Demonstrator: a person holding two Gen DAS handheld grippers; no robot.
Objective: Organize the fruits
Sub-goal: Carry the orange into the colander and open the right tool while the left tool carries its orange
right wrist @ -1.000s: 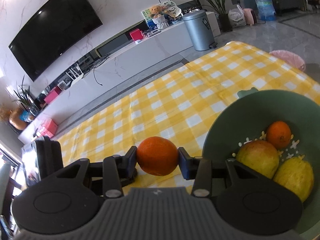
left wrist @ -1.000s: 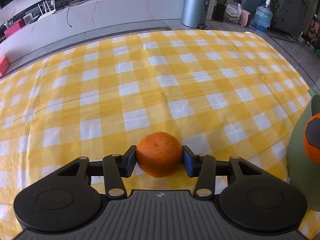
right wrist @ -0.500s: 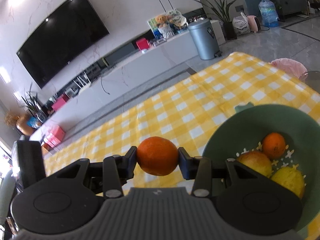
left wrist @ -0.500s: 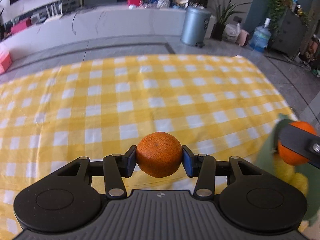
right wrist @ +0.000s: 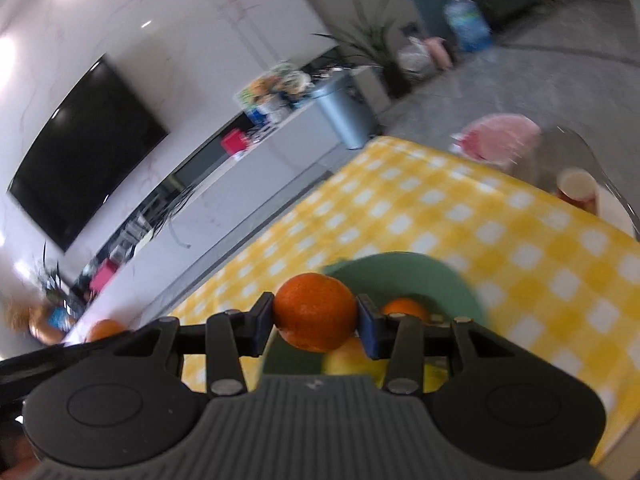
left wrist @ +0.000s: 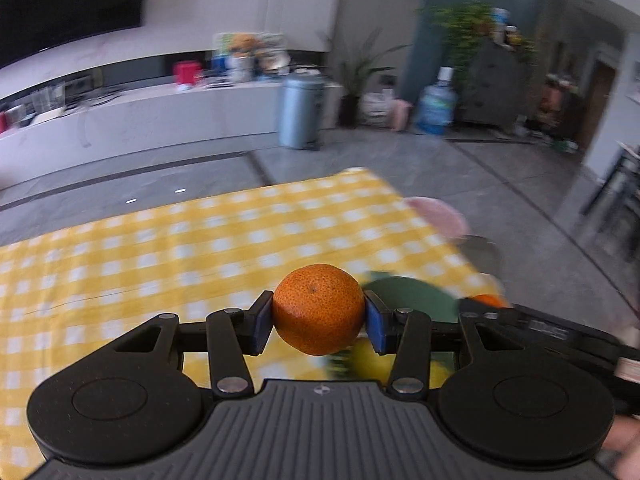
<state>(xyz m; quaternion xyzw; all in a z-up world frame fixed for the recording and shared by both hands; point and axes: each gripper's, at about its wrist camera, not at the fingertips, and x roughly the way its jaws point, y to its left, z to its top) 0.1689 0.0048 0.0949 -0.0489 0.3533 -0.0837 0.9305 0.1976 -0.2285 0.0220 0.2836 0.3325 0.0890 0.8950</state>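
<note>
My left gripper [left wrist: 319, 322] is shut on an orange [left wrist: 319, 308] and holds it in the air above the yellow checked tablecloth [left wrist: 160, 264]. The green bowl [left wrist: 412, 296] lies just right of and below it, with a yellow fruit [left wrist: 372, 364] inside. My right gripper [right wrist: 316, 320] is shut on a second orange [right wrist: 315, 311], held above the green bowl [right wrist: 432, 276]. Inside the bowl sit a small orange [right wrist: 404, 307] and yellowish fruits [right wrist: 352, 358]. The left gripper's orange [right wrist: 105, 329] shows at the left of the right wrist view.
A pink stool [right wrist: 500, 136] and a glass side table with a cup [right wrist: 576, 190] stand past the table's right edge. A grey bin [left wrist: 300, 110] and a white TV counter [left wrist: 140, 120] stand behind. The views are blurred.
Both grippers have lifted and swung right toward the green bowl, each still holding its orange. The left view now looks over the table's far right corner.
</note>
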